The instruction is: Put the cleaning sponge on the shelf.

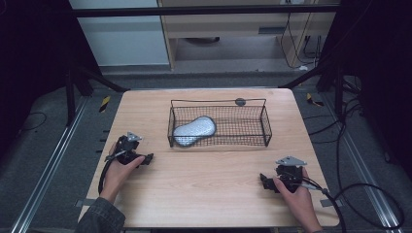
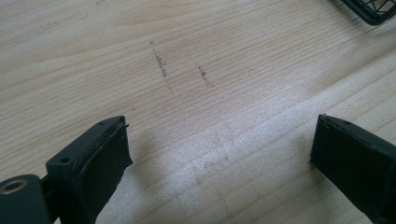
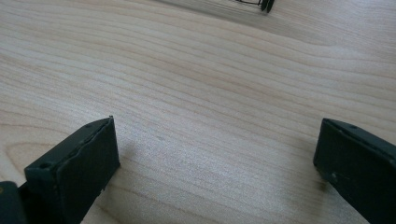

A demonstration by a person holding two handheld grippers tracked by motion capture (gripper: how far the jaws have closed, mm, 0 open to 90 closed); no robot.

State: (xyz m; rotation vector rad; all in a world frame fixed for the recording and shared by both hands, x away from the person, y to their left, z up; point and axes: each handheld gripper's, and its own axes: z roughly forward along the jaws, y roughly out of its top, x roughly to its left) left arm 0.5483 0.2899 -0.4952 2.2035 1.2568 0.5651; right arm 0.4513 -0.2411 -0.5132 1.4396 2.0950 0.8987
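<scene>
Silvery pouch (image 1: 194,131), peanut-shaped and shiny, lies flat in the left half of a black wire basket (image 1: 266,127) in the high view, its lower lobe close to the basket's front left corner. Basket sits on the far middle of a light wooden table (image 1: 209,184). Left gripper (image 1: 147,159) rests low over the table near the left edge, held in the person's left hand (image 1: 118,172), well apart from the basket and pointing toward the table's middle. Right gripper (image 1: 263,181) sits near the front right of the table in the right hand (image 1: 296,196), pointing left, also well apart from the basket. Black cable (image 1: 369,204) loops off the right side onto the floor. Jaw state is too small to judge here.

Left gripper view: two black jaws stand wide apart with bare wood grain between them and nothing held. Faint dark scuff marks (image 2: 161,65) cross the wood ahead. Corner of the wire basket (image 2: 369,11) shows at the top right.

Right gripper view: jaws again spread wide, nothing between them but table surface. Basket foot (image 3: 266,4) shows at the top edge, far ahead.
</scene>
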